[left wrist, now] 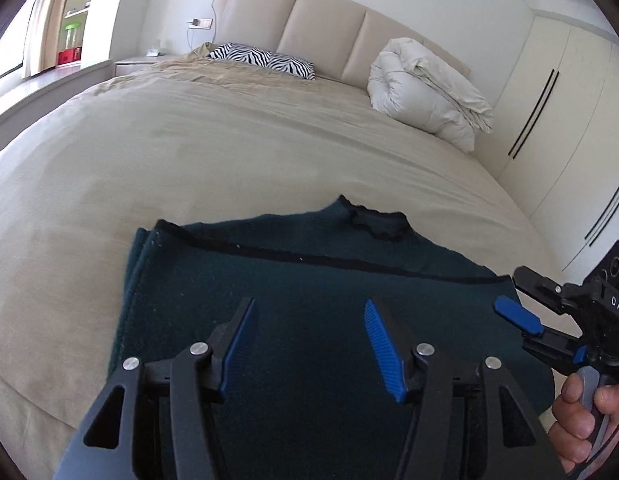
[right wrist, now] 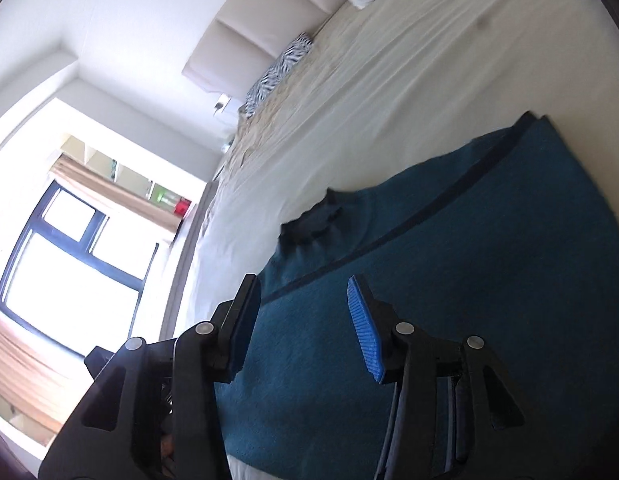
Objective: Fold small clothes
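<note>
Both my left gripper [left wrist: 309, 312] and right gripper [right wrist: 303, 292] hover wide open over the teal sweater [left wrist: 309, 272] near the bed's [left wrist: 189, 152] front edge; a sloppy grab could undo its fold.

Sweater [left wrist: 309, 280]: matt fuzzy knit, probably wool. Bedsheet [left wrist: 189, 152]: smooth matt cloth. Headboard [left wrist: 321, 20]: padded upholstery.

A bedroom, taken from its padded headboard [left wrist: 309, 16]

The beige bed [left wrist: 189, 152] runs out from the headboard. A zebra-print pillow [left wrist: 261, 59] lies at its foot toward the left, and a rolled white duvet [left wrist: 425, 88] leans against its right end. A wall socket [left wrist: 199, 23] sits just left of it, white wardrobe doors [left wrist: 549, 112] stand to its right, and a window [right wrist: 69, 256] lies well beyond its left side.
</note>
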`<state>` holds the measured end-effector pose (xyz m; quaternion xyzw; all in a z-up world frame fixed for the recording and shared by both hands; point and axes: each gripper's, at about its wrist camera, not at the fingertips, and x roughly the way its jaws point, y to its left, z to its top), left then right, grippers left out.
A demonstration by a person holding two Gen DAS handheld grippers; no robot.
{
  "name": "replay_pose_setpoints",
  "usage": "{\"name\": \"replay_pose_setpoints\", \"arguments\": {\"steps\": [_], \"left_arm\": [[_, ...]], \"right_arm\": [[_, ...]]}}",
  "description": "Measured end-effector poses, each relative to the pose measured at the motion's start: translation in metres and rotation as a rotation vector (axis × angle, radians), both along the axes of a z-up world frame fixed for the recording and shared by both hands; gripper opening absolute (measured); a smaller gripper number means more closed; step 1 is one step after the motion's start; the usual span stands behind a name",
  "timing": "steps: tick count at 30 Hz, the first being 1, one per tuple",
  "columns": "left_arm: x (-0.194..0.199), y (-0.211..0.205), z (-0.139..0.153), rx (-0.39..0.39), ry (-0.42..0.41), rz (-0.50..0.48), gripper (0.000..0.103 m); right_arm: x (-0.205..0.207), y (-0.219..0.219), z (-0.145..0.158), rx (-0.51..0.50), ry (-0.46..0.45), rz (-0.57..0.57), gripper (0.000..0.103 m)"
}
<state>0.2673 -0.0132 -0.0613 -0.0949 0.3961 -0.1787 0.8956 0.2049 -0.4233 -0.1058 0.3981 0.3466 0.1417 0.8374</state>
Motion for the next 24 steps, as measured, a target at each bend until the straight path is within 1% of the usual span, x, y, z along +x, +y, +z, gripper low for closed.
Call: {"name": "replay_pose_setpoints", "arguments": {"steps": [1, 2, 3, 4, 5, 6, 7, 8, 10, 11, 12, 13, 14, 15, 16, 17, 18, 19, 20, 21, 22, 24], "left_arm": [[-0.001, -0.003, -0.008, 0.022, 0.018, -0.008, 0.059], [0.001, -0.006, -0.02, 0.05, 0.053, -0.005, 0.059], [0.005, -0.003, -0.034, 0.065, 0.094, -0.009, 0.058], [0.006, 0.001, -0.041, 0.051, 0.095, -0.026, 0.058], [0.004, 0.005, -0.041, 0.044, 0.079, -0.038, 0.056], [0.004, 0.004, -0.04, 0.057, 0.081, -0.052, 0.056], [0.004, 0.003, -0.04, 0.071, 0.081, -0.064, 0.056], [0.004, 0.001, -0.04, 0.083, 0.079, -0.07, 0.056], [0.002, 0.0, -0.044, 0.084, 0.069, -0.069, 0.056], [0.002, 0.0, -0.045, 0.084, 0.062, -0.066, 0.056], [0.002, -0.001, -0.045, 0.086, 0.055, -0.065, 0.056], [0.0, -0.002, -0.045, 0.09, 0.048, -0.064, 0.056], [0.0, -0.001, -0.046, 0.09, 0.045, -0.065, 0.056], [0.001, 0.0, -0.047, 0.088, 0.043, -0.066, 0.056], [0.002, 0.001, -0.047, 0.084, 0.044, -0.066, 0.056], [0.002, 0.002, -0.048, 0.08, 0.044, -0.066, 0.056], [0.002, 0.002, -0.048, 0.077, 0.043, -0.066, 0.056], [0.002, 0.003, -0.048, 0.077, 0.042, -0.066, 0.056], [0.001, 0.003, -0.048, 0.076, 0.04, -0.065, 0.056], [0.001, 0.003, -0.048, 0.076, 0.038, -0.065, 0.056], [0.0, 0.004, -0.049, 0.075, 0.036, -0.065, 0.056], [-0.001, 0.005, -0.049, 0.075, 0.034, -0.064, 0.056]], "right_arm": [[0.007, 0.018, -0.008, 0.002, 0.02, 0.045, 0.045], [0.012, 0.028, -0.018, -0.003, 0.046, 0.076, 0.045], [0.017, 0.033, -0.031, -0.007, 0.079, 0.085, 0.045], [0.019, 0.031, -0.043, -0.002, 0.11, 0.077, 0.044], [0.019, 0.025, -0.052, 0.022, 0.108, 0.074, 0.037], [0.017, 0.016, -0.058, 0.041, 0.099, 0.065, 0.03], [0.014, 0.003, -0.061, 0.046, 0.093, 0.039, 0.026], [0.008, -0.011, -0.062, 0.057, 0.078, 0.006, 0.025], [-0.008, -0.047, -0.059, 0.077, 0.045, -0.071, 0.025], [-0.014, -0.062, -0.059, 0.05, 0.054, -0.141, 0.027], [-0.018, -0.08, -0.063, 0.033, 0.062, -0.211, 0.027], [-0.025, -0.099, -0.067, 0.064, 0.054, -0.253, 0.025], [-0.033, -0.116, -0.07, 0.08, 0.066, -0.304, 0.021], [-0.041, -0.128, -0.07, 0.085, 0.081, -0.343, 0.017], [-0.049, -0.137, -0.066, 0.072, 0.083, -0.375, 0.016], [-0.057, -0.143, -0.06, 0.04, 0.085, -0.415, 0.02], [-0.065, -0.148, -0.054, -0.006, 0.103, -0.467, 0.02], [-0.071, -0.152, -0.05, -0.024, 0.113, -0.5, 0.021], [-0.079, -0.155, -0.047, -0.018, 0.121, -0.519, 0.024], [-0.086, -0.154, -0.043, -0.005, 0.12, -0.522, 0.026], [-0.091, -0.148, -0.038, 0.0, 0.109, -0.5, 0.029], [-0.099, -0.127, -0.025, -0.007, 0.077, -0.417, 0.029]]}}
